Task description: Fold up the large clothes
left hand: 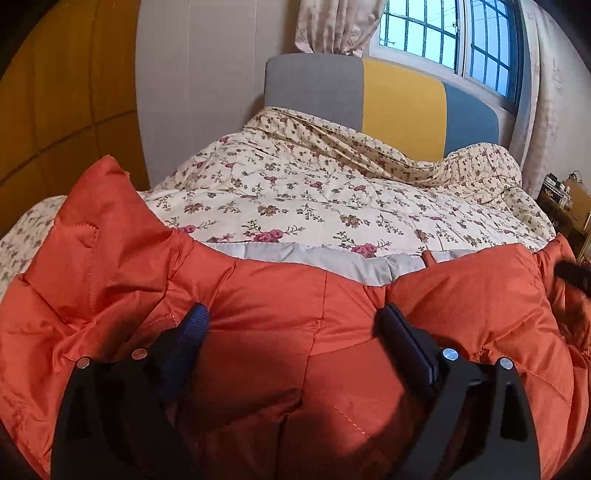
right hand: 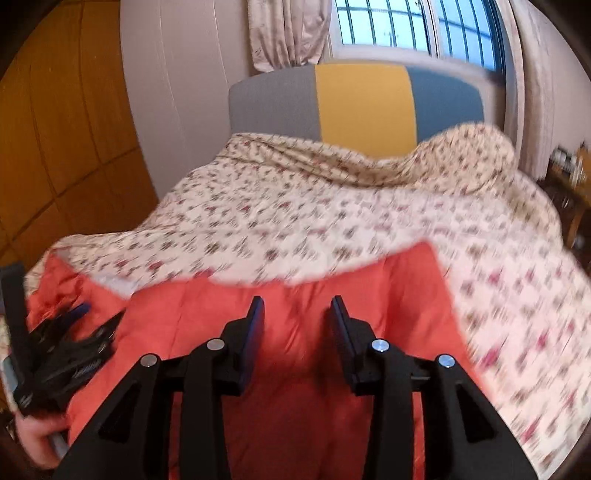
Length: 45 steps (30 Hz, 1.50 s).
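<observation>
An orange quilted puffer jacket (left hand: 280, 332) with a grey lining strip (left hand: 332, 260) lies on the bed, across the near part of the floral quilt. My left gripper (left hand: 291, 317) is open, its fingers wide apart and pressed into the jacket's padding. A bunched fold of the jacket (left hand: 99, 206) stands up at the left. In the right wrist view the same jacket (right hand: 295, 369) fills the lower middle. My right gripper (right hand: 297, 314) is open over it and holds nothing. The left gripper (right hand: 70, 343) shows at that view's left edge, on the jacket.
The floral quilt (left hand: 314, 192) covers the bed beyond the jacket. A grey, yellow and blue headboard (left hand: 402, 107) stands at the far end under a barred window (left hand: 443, 33). A wooden wardrobe (left hand: 55, 92) is on the left, a cluttered side table (left hand: 565, 199) on the right.
</observation>
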Available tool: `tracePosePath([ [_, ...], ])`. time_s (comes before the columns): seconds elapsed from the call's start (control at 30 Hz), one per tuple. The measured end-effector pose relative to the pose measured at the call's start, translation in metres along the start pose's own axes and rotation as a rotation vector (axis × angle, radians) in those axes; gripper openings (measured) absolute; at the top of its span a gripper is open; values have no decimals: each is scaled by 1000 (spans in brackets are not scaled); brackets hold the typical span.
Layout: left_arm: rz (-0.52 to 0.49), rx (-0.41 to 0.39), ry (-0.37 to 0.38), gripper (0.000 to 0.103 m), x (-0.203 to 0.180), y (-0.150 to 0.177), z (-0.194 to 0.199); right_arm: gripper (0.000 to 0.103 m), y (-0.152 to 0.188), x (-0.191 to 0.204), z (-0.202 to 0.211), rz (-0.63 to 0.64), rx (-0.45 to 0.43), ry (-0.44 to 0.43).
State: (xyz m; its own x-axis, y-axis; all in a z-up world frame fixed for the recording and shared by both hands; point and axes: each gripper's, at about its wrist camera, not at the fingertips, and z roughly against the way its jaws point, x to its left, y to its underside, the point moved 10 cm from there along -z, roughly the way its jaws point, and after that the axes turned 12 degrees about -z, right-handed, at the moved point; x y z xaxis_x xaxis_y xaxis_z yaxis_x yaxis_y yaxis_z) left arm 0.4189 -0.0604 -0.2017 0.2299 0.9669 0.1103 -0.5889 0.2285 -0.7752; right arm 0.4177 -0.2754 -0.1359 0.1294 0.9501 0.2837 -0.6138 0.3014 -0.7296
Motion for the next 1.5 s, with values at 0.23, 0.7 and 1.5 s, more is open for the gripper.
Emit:
tracePosePath([
  [0.23,40,-5,58,95,1,1,-3,41,17,-32,-55,-23,96,54],
  [0.7,93,-12,151,100,1,0,-1,55,22,-42,-54,-42,87,95],
  [1.5,488,-73,32,100,110,141,157,14,148,79,140,-42,138,-228],
])
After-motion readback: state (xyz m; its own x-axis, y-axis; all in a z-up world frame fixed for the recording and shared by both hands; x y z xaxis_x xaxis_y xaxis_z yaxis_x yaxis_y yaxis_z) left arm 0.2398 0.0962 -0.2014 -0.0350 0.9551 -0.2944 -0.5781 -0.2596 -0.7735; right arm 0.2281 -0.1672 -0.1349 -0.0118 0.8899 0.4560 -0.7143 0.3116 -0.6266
